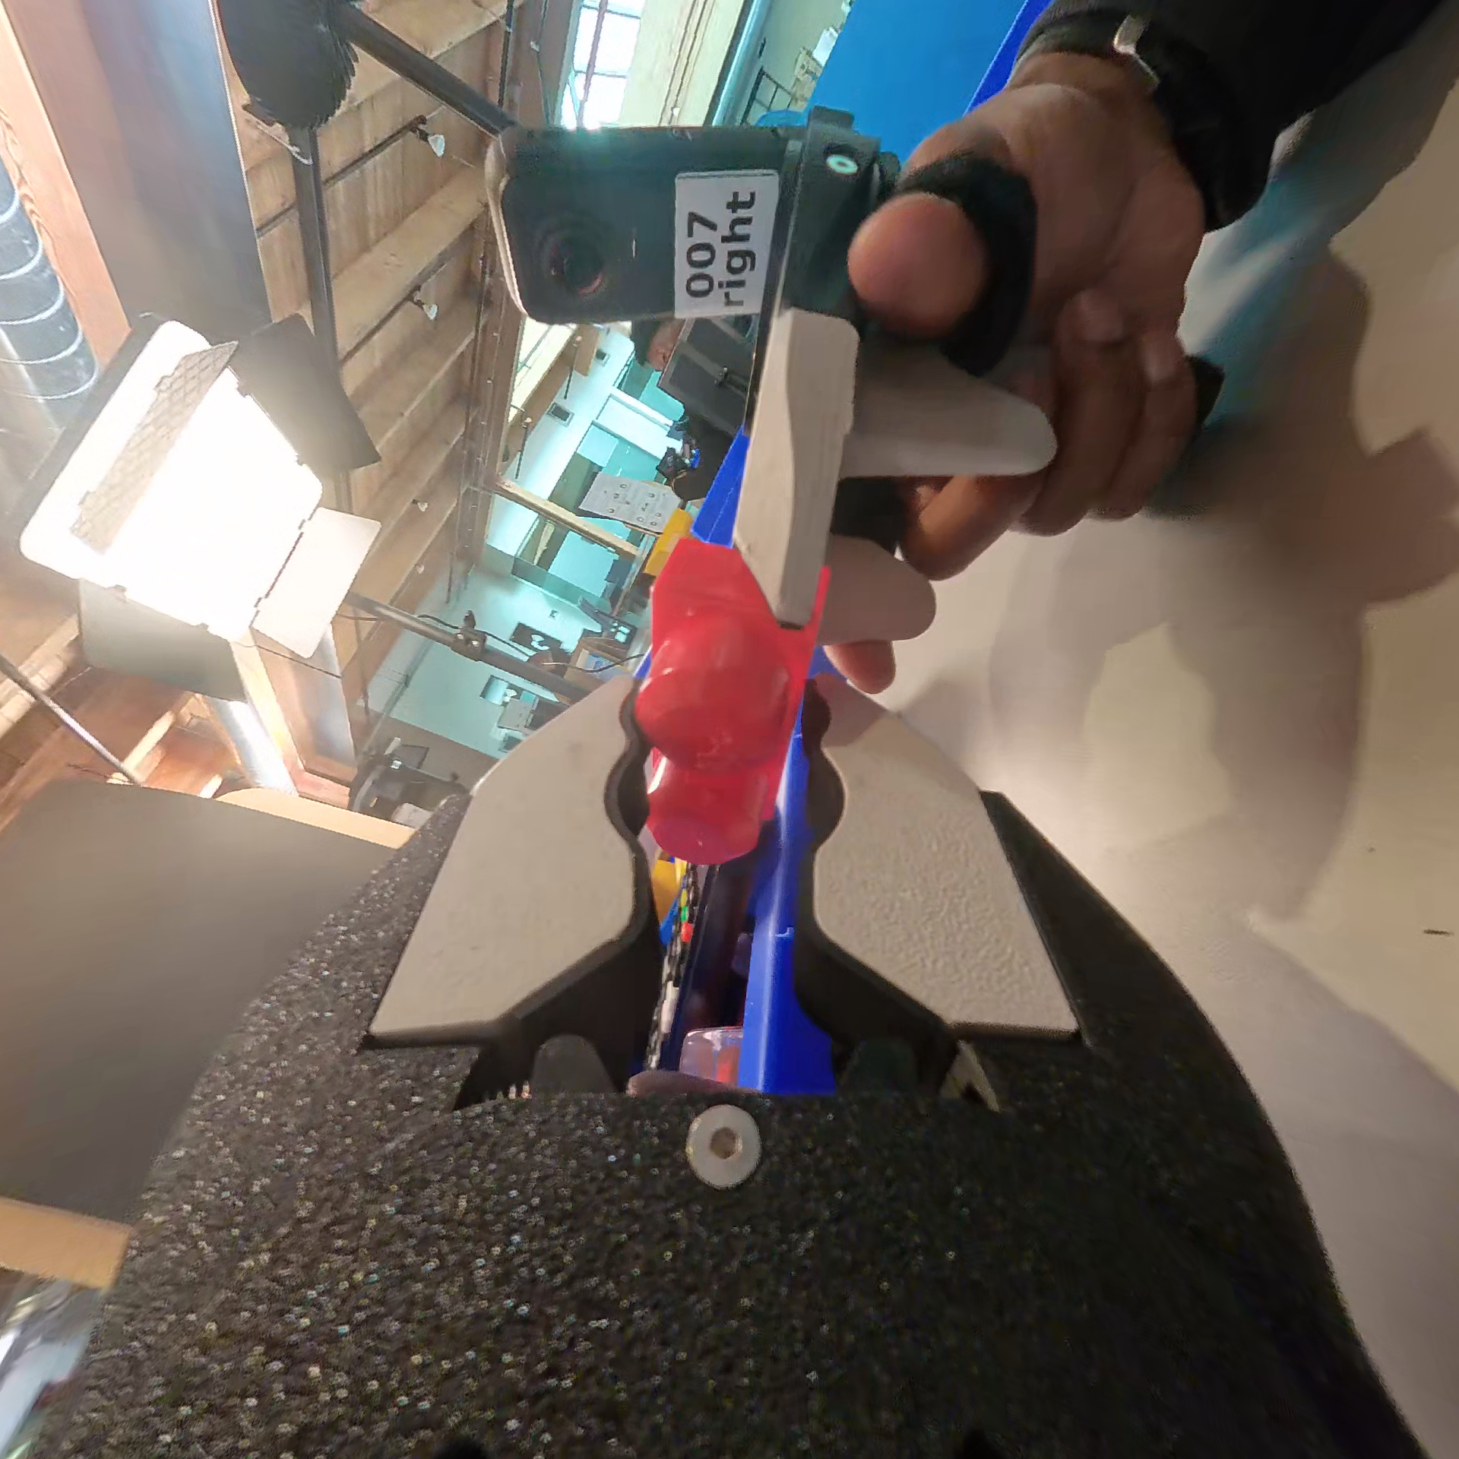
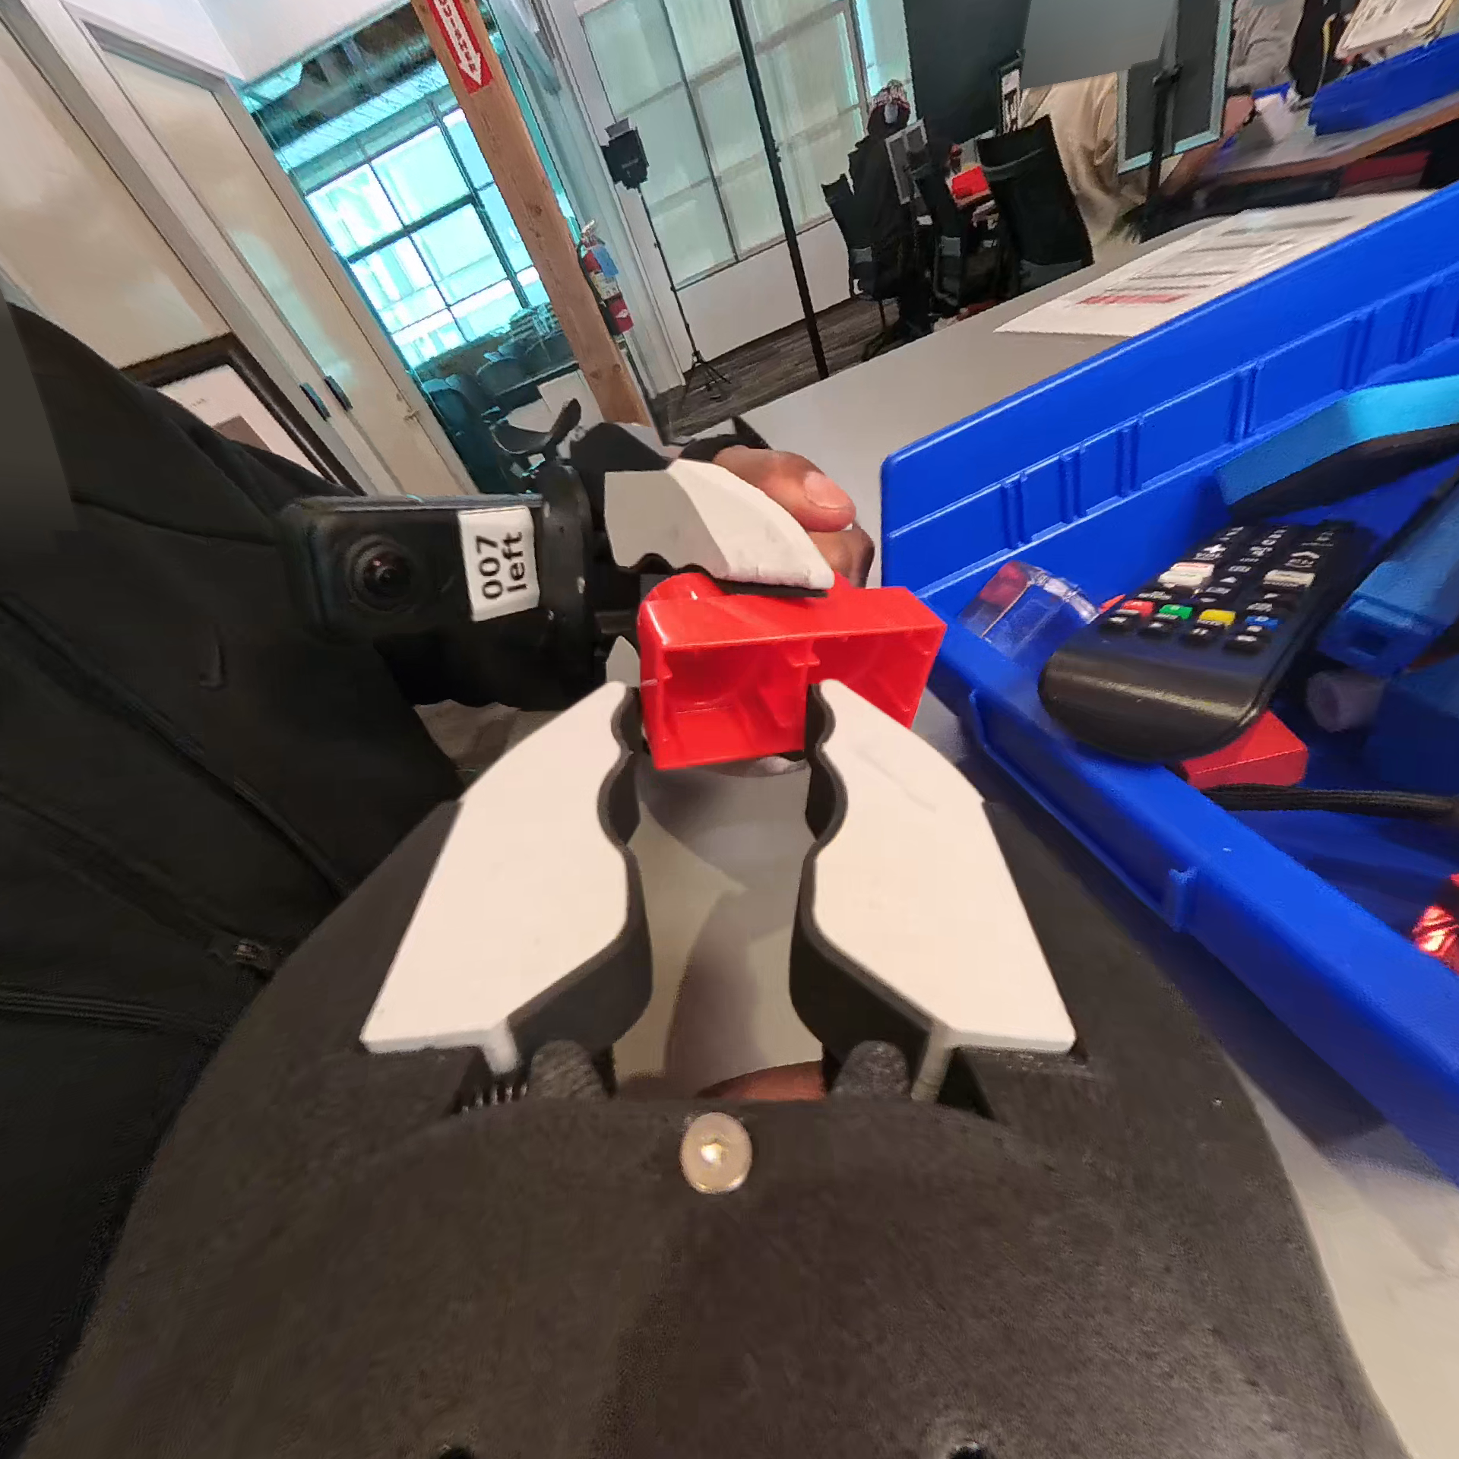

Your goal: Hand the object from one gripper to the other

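Jaws of both grippers meet on one red plastic block (image 2: 778, 671), held in the air above the pale tabletop (image 2: 868, 418). In the right wrist view, the right gripper (image 2: 720, 714) has its two white fingers (image 2: 521, 860) closed on the near, hollow underside of the block, one tip at the block's left edge and the other set into a notch near its middle. The left gripper (image 2: 758, 600) reaches in from the left, its upper finger lying flat on the block's top face; its lower finger is hidden behind the block. In the left wrist view, the left gripper (image 1: 722, 730) shows the block (image 1: 714, 703) sitting between its finger tips, pinched from either side, while the right gripper (image 1: 797, 624) comes down from above, held by a hand (image 1: 1050, 316), and bites the block's far end. Just right of the block stands a blue bin (image 2: 1105, 797) on the tabletop, holding a black remote control (image 2: 1192, 631) and other small items.
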